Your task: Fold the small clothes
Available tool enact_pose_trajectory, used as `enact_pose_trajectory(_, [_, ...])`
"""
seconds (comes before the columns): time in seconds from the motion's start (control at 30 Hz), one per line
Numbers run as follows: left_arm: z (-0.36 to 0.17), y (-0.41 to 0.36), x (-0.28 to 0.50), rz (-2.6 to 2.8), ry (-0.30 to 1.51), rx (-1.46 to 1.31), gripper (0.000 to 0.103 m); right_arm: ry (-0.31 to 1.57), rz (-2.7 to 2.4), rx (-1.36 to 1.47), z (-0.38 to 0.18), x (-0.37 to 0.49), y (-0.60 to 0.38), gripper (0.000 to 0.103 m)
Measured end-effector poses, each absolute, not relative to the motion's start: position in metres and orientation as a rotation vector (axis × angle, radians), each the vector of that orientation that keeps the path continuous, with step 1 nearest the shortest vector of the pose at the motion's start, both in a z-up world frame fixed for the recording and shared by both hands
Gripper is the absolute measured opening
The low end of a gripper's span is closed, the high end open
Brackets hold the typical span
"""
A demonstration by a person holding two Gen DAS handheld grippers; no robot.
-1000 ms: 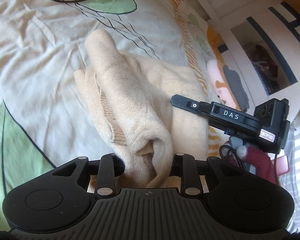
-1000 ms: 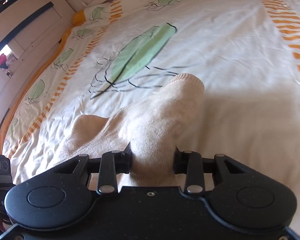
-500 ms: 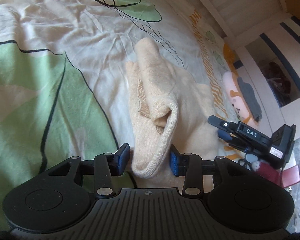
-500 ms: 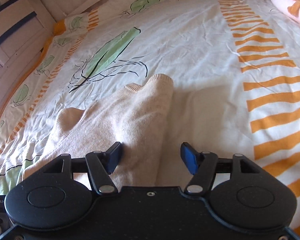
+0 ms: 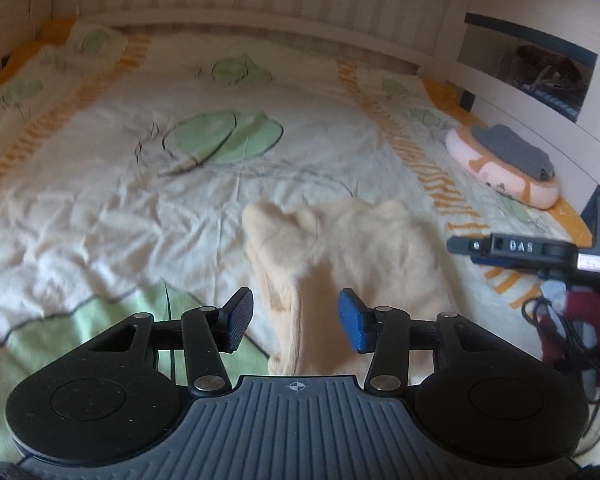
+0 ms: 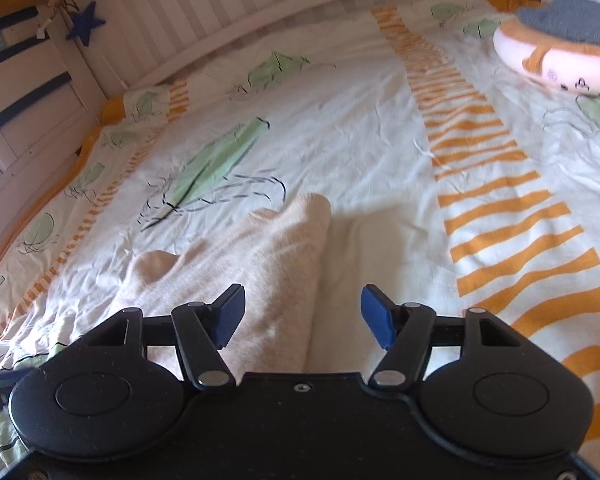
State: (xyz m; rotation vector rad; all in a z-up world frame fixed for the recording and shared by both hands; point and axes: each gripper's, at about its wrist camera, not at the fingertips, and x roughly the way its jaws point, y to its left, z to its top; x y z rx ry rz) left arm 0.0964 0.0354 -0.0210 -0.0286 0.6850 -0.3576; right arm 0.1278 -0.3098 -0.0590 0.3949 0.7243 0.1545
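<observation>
One cream knit garment (image 5: 352, 248) folded on bedspread (image 5: 100, 200), long axis running near to far, narrow rounded ends pointing toward far headboard (edges blurred in left view). Left gripper (image 5: 296, 322) jaws spread, nothing pinched, garment below between pads. Right gripper (image 6: 303, 317) jaws spread too, garment's right edge under left pad. One pink plush cushion (image 6: 556, 60) far right, one grey cloth (image 6: 576, 24) on top.

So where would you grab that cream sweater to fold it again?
Probably by the near hem of the sweater, coming in low from this side. It lies flat and already folded narrow on the bed, and its near edge sits between the fingers of the open left claw; the right claw could take its right edge.
</observation>
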Motion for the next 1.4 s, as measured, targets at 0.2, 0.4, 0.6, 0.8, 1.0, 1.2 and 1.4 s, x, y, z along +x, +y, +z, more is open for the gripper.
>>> enact_pose_trajectory(0.2, [-0.047, 0.013, 0.143, -0.273, 0.704, 0.019, 0.051, 0.686, 0.2, 0.304, -0.055, 0.116, -0.284, 0.068])
enact_pose_trajectory(0.4, [-0.096, 0.012, 0.17, -0.222, 0.818, 0.043, 0.051, 0.753, 0.203, 0.124, -0.072, 0.118, -0.255, 0.068])
enact_pose_trajectory(0.6, [-0.105, 0.02, 0.171, -0.206, 0.821, 0.027, 0.055, 0.81, 0.193, 0.101, -0.085, 0.117, -0.252, 0.073])
enact_pose_trajectory(0.8, [-0.094, 0.034, 0.159, -0.151, 0.782, -0.008, 0.059, 0.829, 0.17, 0.126, -0.085, 0.111, -0.254, 0.077])
enact_pose_trajectory(1.0, [-0.066, 0.042, 0.127, -0.146, 0.697, -0.025, 0.058, 0.777, 0.152, 0.16, -0.073, 0.096, -0.256, 0.078])
enact_pose_trajectory(1.2, [-0.043, 0.035, 0.086, -0.139, 0.671, -0.022, 0.058, 0.695, 0.14, 0.176, -0.052, 0.071, -0.254, 0.087])
enact_pose_trajectory(1.4, [-0.017, 0.014, 0.041, 0.001, 0.632, 0.107, 0.059, 0.655, 0.131, 0.155, -0.027, 0.045, -0.246, 0.098])
